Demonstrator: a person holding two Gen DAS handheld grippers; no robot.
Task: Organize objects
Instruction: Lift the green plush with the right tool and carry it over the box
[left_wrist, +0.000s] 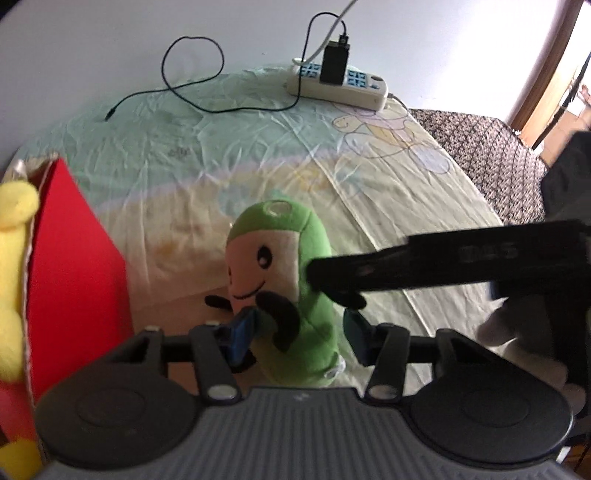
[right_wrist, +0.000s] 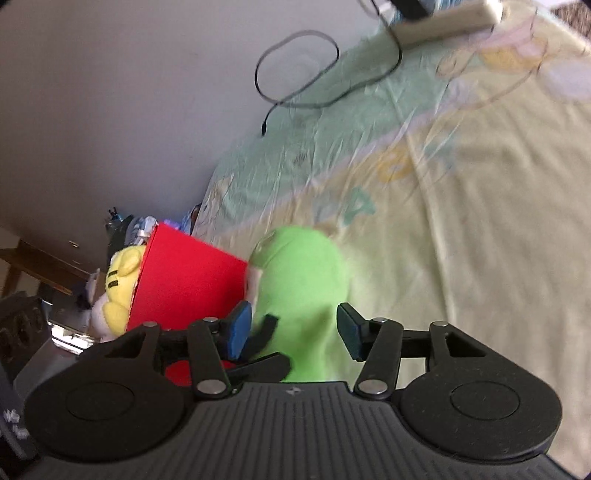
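A green plush toy (left_wrist: 291, 280) with a white face and black limbs stands upright on the pale bedsheet (left_wrist: 221, 155). My left gripper (left_wrist: 299, 332) is open with its fingers either side of the toy's lower body. My right gripper (right_wrist: 293, 328) is open too, its fingers around the same toy (right_wrist: 303, 291) seen from behind. One black finger of the right gripper (left_wrist: 424, 266) reaches in from the right in the left wrist view and touches the toy's side. A red box (left_wrist: 74, 273) stands at the left with a yellow plush (left_wrist: 11, 258) in it.
A white power strip (left_wrist: 340, 83) with a black charger and a looping black cable (left_wrist: 192, 74) lies at the bed's far edge by the wall. A dark patterned blanket (left_wrist: 487, 155) lies at the right. Clutter and furniture (right_wrist: 55, 280) sit beyond the box.
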